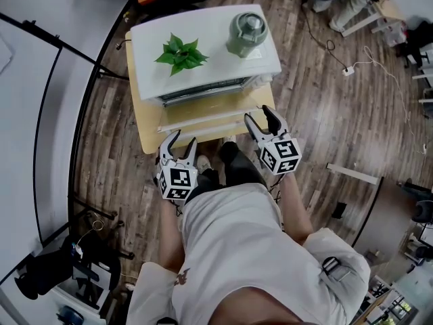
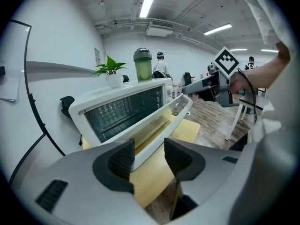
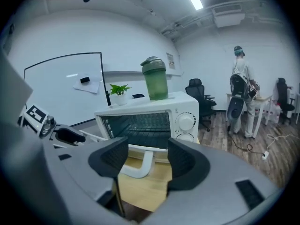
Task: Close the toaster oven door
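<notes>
A white toaster oven (image 1: 203,49) stands on a small wooden table (image 1: 145,137), and its glass door (image 1: 210,114) hangs open toward me. In the left gripper view the door's (image 2: 164,121) front edge runs in between the jaws of my left gripper (image 2: 149,156), close by the left pad; the jaws stand apart and I see no pad pressing on it. In the head view this gripper (image 1: 185,141) sits at the door's left front corner. My right gripper (image 1: 259,116) is open at the door's right end, with the white handle's end (image 3: 139,168) ahead of it (image 3: 143,158).
A potted plant (image 1: 179,53) and a green lidded bottle (image 1: 247,34) stand on the oven's top. A whiteboard stand (image 1: 74,114) runs along the left. A cable with a power strip (image 1: 348,70) lies on the wood floor at right; office chairs (image 3: 199,95) and a person (image 3: 241,93) are behind.
</notes>
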Demonstrator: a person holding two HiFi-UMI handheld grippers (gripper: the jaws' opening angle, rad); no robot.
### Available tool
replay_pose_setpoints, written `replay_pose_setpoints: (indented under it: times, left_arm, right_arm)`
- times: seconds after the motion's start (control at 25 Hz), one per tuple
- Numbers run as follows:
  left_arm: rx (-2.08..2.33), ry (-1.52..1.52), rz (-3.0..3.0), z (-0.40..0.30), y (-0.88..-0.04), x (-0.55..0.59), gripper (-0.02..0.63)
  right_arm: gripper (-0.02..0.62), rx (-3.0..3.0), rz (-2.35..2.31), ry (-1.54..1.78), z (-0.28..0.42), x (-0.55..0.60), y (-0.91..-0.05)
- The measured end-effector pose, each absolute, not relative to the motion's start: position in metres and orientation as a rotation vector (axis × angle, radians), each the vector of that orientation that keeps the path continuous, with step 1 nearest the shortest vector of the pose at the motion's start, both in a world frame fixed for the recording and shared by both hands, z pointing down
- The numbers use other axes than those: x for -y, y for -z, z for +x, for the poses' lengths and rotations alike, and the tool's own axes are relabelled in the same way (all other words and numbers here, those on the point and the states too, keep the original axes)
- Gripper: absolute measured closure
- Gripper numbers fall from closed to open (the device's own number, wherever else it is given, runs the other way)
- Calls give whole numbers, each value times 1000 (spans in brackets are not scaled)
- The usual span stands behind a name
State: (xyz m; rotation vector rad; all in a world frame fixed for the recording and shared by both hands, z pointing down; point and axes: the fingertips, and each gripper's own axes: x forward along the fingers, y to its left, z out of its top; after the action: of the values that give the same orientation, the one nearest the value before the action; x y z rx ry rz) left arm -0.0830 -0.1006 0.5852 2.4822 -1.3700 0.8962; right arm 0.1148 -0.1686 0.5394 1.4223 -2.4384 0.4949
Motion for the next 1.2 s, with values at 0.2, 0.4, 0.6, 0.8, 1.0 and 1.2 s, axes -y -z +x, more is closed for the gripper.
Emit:
replay_pose_setpoints:
  times: [0.2, 0.4, 0.6, 0.8, 1.0, 1.2]
  left_arm:
    - [1375, -887, 2476, -84, -581, 103, 411]
    - [1386, -867, 2474, -85, -577, 109, 408]
    - [1390, -847, 2476, -86, -573, 115, 407]
    - [1395, -832, 2476, -87, -568, 120, 405]
    - [1405, -817, 2479, -89, -564, 127, 403]
    - [1408, -795, 2479, -90, -560, 134, 402]
  right_arm:
    - [330, 2464, 1324, -318, 102, 160, -525]
    - [330, 2473, 1227, -210, 87, 155, -521]
    - [339, 2458, 1138, -128, 77, 152, -523]
    - [339, 2421, 1052, -54, 69, 149, -525]
    - [337, 2404, 1003, -26, 62, 149, -532]
    - [339, 2394, 972, -23, 58, 153, -538]
